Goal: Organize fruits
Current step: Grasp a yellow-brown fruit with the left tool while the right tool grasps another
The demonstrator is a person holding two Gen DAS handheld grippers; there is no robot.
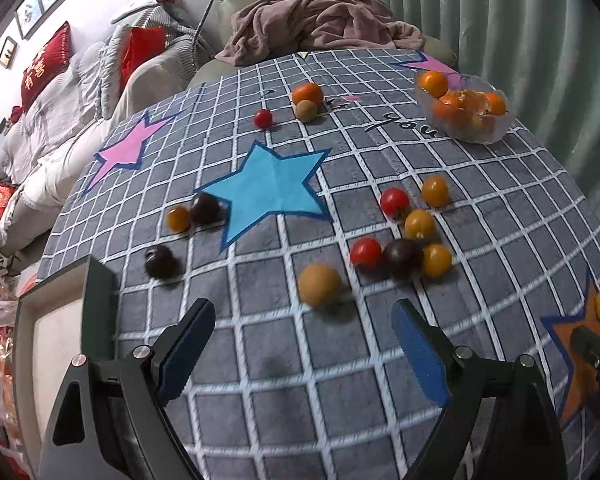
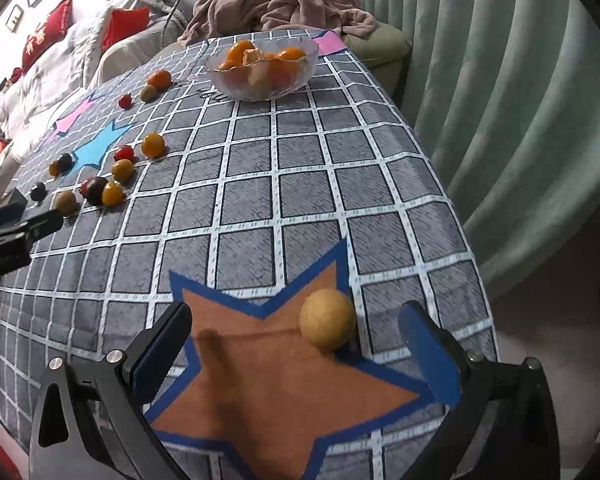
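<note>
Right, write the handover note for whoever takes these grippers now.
Left gripper: open, empty, a tan round fruit just ahead of it.
Right gripper: open, empty, a yellow round fruit on the orange star between its fingers, ungripped.
Done: glass bowl holds oranges.
Left: loose cherry tomatoes, dark fruits and one orange on the tablecloth.

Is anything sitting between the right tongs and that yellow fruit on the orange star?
Nothing visible. The right tongs are open, and the yellow fruit lies just ahead between them on the orange star, only bare cloth around it.
</note>
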